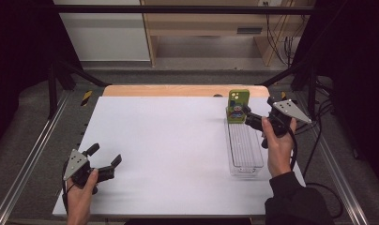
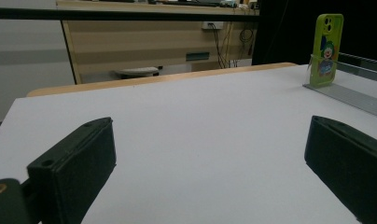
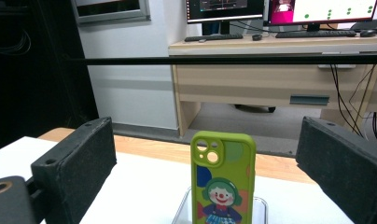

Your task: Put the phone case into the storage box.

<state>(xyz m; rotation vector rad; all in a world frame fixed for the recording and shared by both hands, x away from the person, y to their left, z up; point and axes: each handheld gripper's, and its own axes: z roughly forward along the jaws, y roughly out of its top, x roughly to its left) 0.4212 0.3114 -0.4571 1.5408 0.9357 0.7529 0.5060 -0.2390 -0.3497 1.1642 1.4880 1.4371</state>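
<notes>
The right gripper (image 1: 251, 118) is hovering in the high view with its jaws spread wide, gripping nothing. Just in front of its jaws, a green phone case (image 1: 238, 106) is standing upright at the far end of a clear tray (image 1: 246, 150); whether the jaws are touching the case cannot be told from here. The tray is running back from the case toward the person, alongside the hand (image 1: 277, 145) holding this gripper. The left gripper (image 1: 105, 157) is sitting low over the white surface (image 1: 169, 145), well apart from the case, its jaws also spread and gripping nothing.

In the left gripper view, the left gripper (image 2: 210, 158) is showing its two black jaws wide apart with bare surface (image 2: 200, 121) between them. Far ahead and to the right of the jaws, the phone case (image 2: 327, 49) is standing upright on the end of the tray (image 2: 350, 95).

In the right gripper view, the right gripper (image 3: 205, 163) is holding its jaws wide apart. The phone case (image 3: 222, 182) is standing upright straight ahead, between the jaws, showing a cartoon clown, and touching neither jaw. Its foot is sitting in the tray (image 3: 260, 207).
</notes>
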